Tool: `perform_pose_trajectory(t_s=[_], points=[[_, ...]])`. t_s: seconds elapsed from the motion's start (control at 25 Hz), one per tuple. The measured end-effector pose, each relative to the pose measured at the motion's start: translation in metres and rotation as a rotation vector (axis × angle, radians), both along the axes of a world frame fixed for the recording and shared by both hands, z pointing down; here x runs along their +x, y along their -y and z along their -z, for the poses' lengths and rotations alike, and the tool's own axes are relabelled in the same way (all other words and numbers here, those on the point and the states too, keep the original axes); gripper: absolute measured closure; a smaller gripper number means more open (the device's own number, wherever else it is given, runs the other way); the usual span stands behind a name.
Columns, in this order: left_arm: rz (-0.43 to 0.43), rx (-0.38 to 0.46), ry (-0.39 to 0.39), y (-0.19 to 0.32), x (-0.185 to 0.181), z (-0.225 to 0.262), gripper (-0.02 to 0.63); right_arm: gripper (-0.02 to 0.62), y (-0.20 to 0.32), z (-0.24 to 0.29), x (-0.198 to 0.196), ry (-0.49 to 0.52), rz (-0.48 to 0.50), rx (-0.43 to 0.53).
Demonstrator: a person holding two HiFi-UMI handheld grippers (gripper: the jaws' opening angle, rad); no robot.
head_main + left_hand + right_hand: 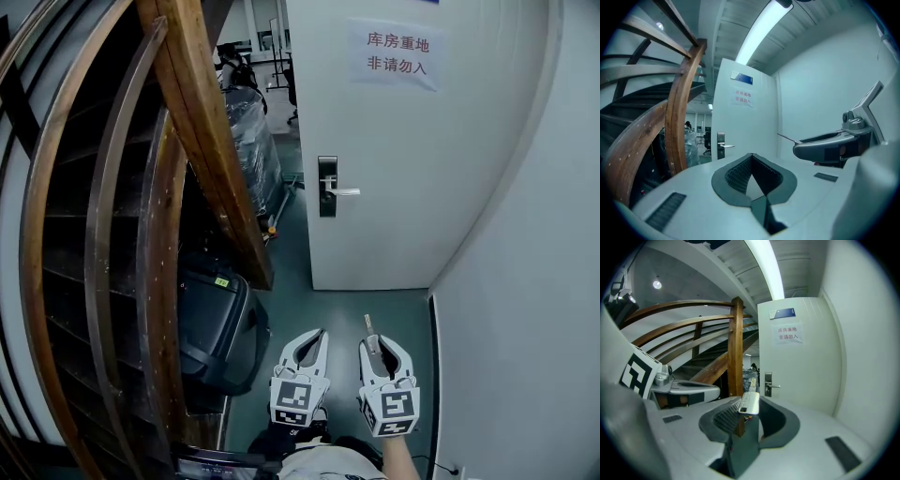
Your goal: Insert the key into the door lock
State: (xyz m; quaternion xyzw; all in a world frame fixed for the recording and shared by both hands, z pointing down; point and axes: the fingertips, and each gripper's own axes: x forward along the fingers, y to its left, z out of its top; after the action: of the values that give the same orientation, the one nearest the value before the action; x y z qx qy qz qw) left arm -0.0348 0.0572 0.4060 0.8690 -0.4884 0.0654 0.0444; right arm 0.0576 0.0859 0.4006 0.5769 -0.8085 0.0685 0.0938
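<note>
White door [412,169] ahead, key held low and well short of the lock: the approach looks like the step in hand.

The door fills the upper right, a wooden stair rail [202,122] sweeps down the left, and a black case [211,323] sits on the floor beneath it. The lock plate [327,187] with its lever handle is at the door's left edge. Both grippers hang side by side, well apart from the door. The left gripper [312,339] has its jaws closed tip to tip on nothing. The right gripper [380,347] has its jaws clamped on the key [368,324], whose blade points forward. The next move probably calls for carrying the right gripper up to the plate and lining the blade up with the keyhole, which is too small to make out from here.
</note>
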Motion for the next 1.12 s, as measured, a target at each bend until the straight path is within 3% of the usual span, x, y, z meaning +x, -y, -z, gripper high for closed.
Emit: perform_pose_trajectory(t_s=[0.64,1.12], points=[[-0.018,-0.078,-0.003,0.057,0.005,-0.032,0.601,0.476,0.059,-0.022,0.003,-0.014,-0.02,-0.062],[0.052,-0.051,0.026,0.158,0.025,-0.029,0.601,0.476,0.16,-0.021,0.02,-0.01,0.06,-0.041]])
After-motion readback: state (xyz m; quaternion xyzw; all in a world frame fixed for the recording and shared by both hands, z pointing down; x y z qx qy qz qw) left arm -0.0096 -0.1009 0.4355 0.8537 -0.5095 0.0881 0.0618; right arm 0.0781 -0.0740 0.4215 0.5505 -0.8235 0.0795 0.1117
